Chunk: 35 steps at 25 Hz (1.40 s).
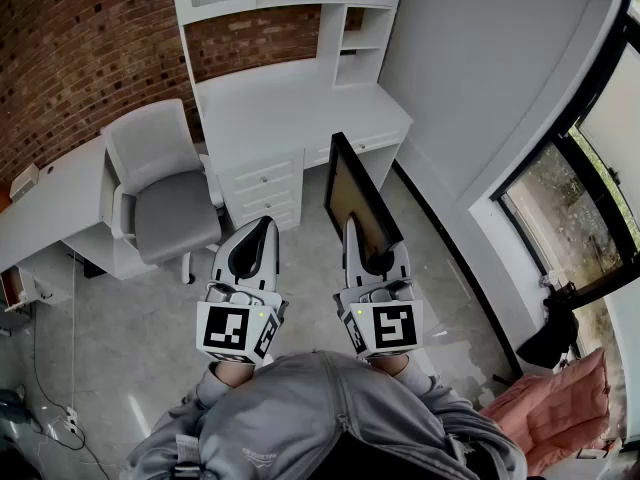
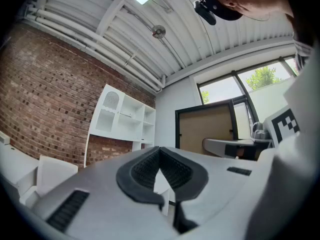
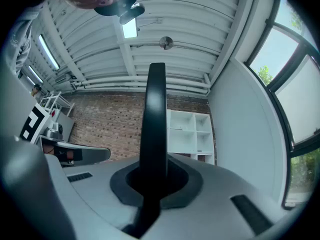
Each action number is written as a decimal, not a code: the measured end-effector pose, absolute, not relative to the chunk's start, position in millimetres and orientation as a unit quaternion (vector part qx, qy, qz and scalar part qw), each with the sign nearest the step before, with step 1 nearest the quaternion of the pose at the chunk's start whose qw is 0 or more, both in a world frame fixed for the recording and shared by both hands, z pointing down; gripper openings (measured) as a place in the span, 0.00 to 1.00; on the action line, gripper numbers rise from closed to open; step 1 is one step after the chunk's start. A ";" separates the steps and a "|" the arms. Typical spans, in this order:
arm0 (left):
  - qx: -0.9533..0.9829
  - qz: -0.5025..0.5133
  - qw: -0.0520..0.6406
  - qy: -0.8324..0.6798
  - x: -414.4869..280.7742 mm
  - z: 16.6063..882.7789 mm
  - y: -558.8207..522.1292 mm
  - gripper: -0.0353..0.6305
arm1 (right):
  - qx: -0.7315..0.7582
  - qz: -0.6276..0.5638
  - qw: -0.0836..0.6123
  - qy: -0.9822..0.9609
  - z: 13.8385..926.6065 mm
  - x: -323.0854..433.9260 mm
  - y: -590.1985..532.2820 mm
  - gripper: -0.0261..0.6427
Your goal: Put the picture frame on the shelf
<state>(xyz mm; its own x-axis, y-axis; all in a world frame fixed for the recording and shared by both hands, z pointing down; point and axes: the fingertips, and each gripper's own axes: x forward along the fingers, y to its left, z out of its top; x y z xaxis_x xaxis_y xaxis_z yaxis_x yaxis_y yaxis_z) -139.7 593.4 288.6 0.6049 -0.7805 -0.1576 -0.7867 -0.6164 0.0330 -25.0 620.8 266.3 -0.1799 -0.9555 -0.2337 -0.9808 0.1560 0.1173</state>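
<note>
Status: carry stage only, placement not done. My right gripper [image 1: 372, 258] is clamped on one edge of the black-framed picture frame with brown backing [image 1: 355, 198]. The frame stands upright and edge-on in front of me, well apart from the white open-fronted shelf unit [image 1: 345, 28] above the white desk [image 1: 290, 108]. My left gripper [image 1: 262, 230] has its jaws together on nothing. Left to do, in my judgement: approach, raise, seat the frame, release. The shelf compartments I can see look bare. One small dark item on an upper ledge is too small to identify.
</note>
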 end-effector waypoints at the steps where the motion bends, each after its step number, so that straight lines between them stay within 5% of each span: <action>1: -0.895 0.079 0.021 0.438 -137.6 287.4 593.1 0.06 | -0.639 0.120 0.053 0.758 266.8 -22.2 620.5 0.09; 23: -0.881 0.063 0.015 0.468 -93.2 307.6 570.9 0.06 | -0.620 0.092 0.065 0.777 289.1 28.5 593.1 0.09; 35: -0.890 0.064 0.002 0.451 -107.3 316.3 449.5 0.06 | -0.635 0.083 0.061 0.766 297.5 15.0 477.0 0.09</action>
<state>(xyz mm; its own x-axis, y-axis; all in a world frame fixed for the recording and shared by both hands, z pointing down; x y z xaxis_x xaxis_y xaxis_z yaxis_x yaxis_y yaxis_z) -107.3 449.5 316.3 0.5844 -0.8032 -0.1158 -0.8037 -0.5926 0.0536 15.0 477.0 297.5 -0.1862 -0.9621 -0.1990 -0.9824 0.1798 0.0501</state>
